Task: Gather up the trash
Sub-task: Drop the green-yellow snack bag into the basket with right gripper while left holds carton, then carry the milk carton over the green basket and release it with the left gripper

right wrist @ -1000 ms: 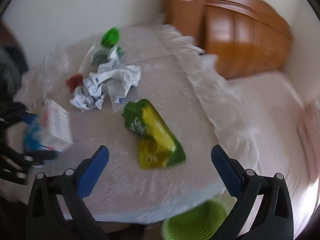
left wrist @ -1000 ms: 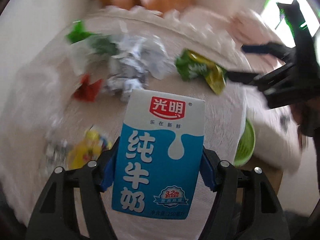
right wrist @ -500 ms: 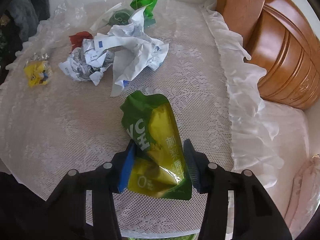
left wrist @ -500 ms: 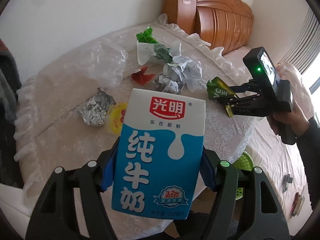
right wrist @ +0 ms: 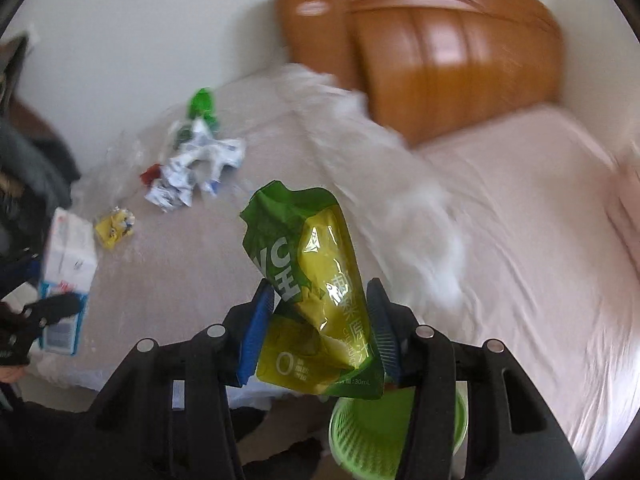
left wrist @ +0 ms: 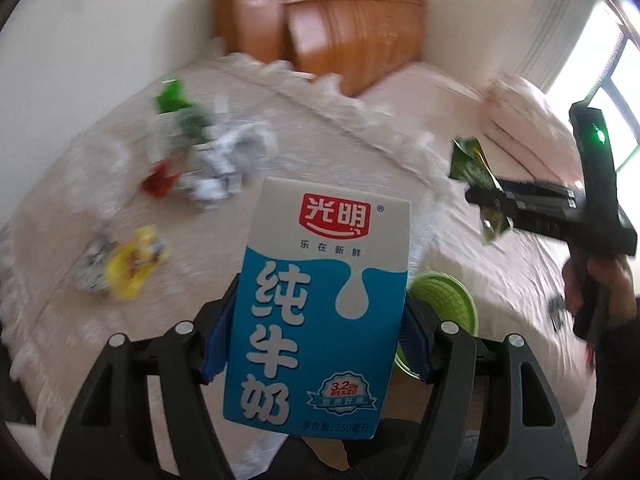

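Observation:
My left gripper (left wrist: 318, 326) is shut on a blue and white milk carton (left wrist: 320, 312), held upright above the table's edge. The carton (right wrist: 66, 248) also shows at the left of the right wrist view. A green and yellow drink pouch (right wrist: 316, 264) sits between the blue pads of my right gripper (right wrist: 320, 320), lifted off the table; the jaws are opening slightly while the pads still press its sides. In the left wrist view the pouch (left wrist: 472, 164) hangs at the right. A green bin (right wrist: 372, 428) stands on the floor right below the pouch, and it (left wrist: 444, 296) peeks out behind the carton.
On the round, lace-covered table (left wrist: 280, 140) lie crumpled paper (left wrist: 216, 168), a red scrap (left wrist: 160, 180), a green wrapper (left wrist: 172, 96), a yellow wrapper (left wrist: 132, 264) and foil (left wrist: 92, 264). A pink bed (right wrist: 540, 240) with a wooden headboard (right wrist: 440, 48) lies to the right.
My right gripper closed on the pouch, lifted it off the table and carried it out over the green bin. The left gripper moved with the carton toward the bin side.

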The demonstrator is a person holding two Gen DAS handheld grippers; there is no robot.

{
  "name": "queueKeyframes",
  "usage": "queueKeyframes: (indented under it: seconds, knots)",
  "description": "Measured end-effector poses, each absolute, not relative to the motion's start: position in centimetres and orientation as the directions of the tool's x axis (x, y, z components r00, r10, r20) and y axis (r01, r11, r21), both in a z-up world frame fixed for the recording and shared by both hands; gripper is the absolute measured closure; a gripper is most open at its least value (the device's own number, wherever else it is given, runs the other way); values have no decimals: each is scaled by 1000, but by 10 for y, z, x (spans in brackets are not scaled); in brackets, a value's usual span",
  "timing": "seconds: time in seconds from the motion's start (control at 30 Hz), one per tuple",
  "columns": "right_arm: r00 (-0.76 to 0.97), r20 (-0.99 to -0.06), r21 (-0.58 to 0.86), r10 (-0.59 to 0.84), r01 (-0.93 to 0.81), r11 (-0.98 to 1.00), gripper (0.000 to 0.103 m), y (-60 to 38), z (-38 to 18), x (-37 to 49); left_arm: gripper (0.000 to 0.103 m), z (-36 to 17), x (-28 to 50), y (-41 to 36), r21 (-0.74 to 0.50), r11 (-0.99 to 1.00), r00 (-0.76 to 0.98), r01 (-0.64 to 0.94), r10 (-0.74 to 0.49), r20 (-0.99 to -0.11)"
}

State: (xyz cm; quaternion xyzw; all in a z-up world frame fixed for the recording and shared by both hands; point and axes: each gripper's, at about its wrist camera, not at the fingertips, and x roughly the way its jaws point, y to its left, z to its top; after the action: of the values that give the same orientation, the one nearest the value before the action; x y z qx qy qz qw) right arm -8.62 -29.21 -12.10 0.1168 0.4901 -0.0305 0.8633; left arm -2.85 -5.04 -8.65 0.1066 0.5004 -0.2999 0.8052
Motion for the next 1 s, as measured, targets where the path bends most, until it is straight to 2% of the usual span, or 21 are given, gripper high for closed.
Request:
queueKeyframes:
  seconds: [0.23, 0.27, 0.3, 0.5, 0.9, 0.97, 1.0]
  knots:
    - [348, -937, 160, 2, 426, 890, 52, -322, -209, -149, 37, -96, -55, -119, -151, 654, 199, 741, -429, -881]
    - [323, -946, 152, -3, 453, 878, 46, -325, -218, -153, 37, -97, -60, -126, -151, 638, 187, 755, -430, -883]
    - [292, -956, 137, -13, 485, 864, 31, -329, -228, -156, 37, -99, -67, -135, -153, 616, 169, 772, -431, -886]
    - [302, -949, 110, -95, 595, 797, 3, -358, -215, -191, 37, -107, -90, -173, -154, 535, 111, 831, -431, -896]
    - [344, -925, 124, -160, 674, 728, 2, -406, -172, -258, 35, -147, -127, -245, -177, 459, 18, 871, -388, -921]
    - [352, -921, 126, -166, 674, 728, 2, -409, -168, -264, 14, -154, -128, -254, -179, 466, 12, 866, -377, -926]
    - [355, -920, 127, -168, 673, 729, 2, -411, -167, -267, 13, -155, -130, -259, -175, 477, 19, 861, -375, -927]
